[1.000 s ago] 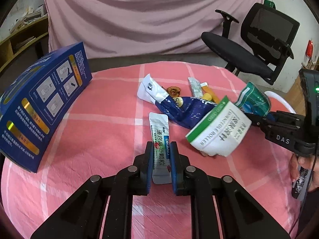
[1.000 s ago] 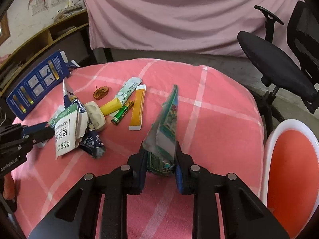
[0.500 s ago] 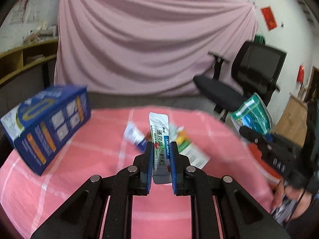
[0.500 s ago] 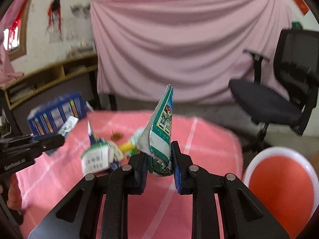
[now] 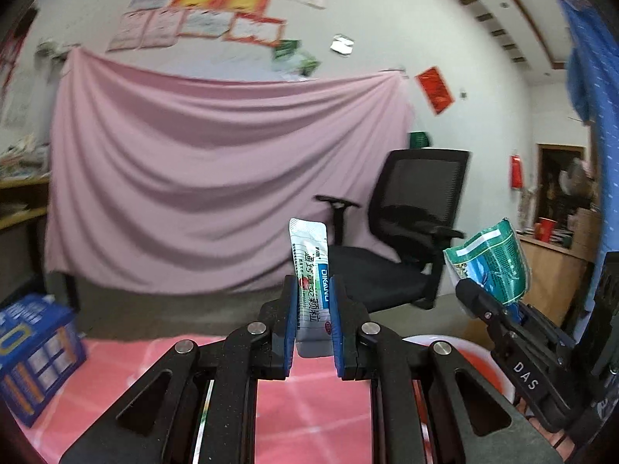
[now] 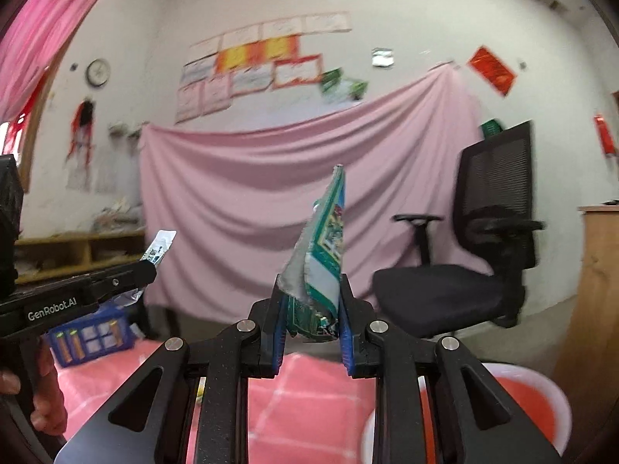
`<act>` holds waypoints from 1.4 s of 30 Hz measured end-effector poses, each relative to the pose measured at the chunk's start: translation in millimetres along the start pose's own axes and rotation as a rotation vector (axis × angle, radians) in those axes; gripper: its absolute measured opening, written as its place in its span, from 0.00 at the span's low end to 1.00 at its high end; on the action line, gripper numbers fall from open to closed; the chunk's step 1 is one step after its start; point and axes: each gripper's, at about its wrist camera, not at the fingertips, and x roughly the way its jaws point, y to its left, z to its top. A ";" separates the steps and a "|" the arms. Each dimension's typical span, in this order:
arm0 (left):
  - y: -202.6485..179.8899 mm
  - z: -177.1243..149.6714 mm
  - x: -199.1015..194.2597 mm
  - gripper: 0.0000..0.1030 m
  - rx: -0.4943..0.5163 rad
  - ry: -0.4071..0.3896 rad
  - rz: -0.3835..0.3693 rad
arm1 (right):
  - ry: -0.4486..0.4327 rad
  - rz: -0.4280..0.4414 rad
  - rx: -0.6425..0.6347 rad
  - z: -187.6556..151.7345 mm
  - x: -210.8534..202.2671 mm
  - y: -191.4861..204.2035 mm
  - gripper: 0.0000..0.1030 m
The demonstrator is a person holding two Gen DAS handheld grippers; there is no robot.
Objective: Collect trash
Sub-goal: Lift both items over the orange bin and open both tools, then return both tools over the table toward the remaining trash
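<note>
Two pieces of trash in hand, one per claw. Left claw [image 5: 313, 321] closed on a slim white foil sachet with a blue label band [image 5: 311, 270], held upright, clear of the pink checked cloth surface [image 5: 305, 406]. Right claw [image 6: 311, 332] closed on a crumpled green-and-silver wrapper [image 6: 323, 259], also raised.

Judged stage: both picked, neither yet dropped. One white-rimmed red bin [image 6: 537, 398] sits low to the right, just beside the surface.

Also counted: one blue printed carton [image 5: 35, 355], one black office chair [image 6: 479, 255]. Remaining litter not visible.

White sachet [image 5: 311, 286] upright; torn green wrapper [image 6: 323, 266], seemingly crumpled.
</note>
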 end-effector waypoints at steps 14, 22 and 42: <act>-75.1 -5.8 99.9 0.13 0.020 0.166 -0.181 | 0.120 -0.226 0.126 -12.8 1.0 -87.2 0.22; -100.1 -24.7 134.5 0.13 0.012 0.313 -0.236 | 0.227 -0.278 0.201 -29.1 6.0 -115.9 0.23; -88.6 -42.2 161.0 0.24 -0.087 0.471 -0.239 | 0.308 -0.329 0.266 -40.3 7.5 -129.8 0.51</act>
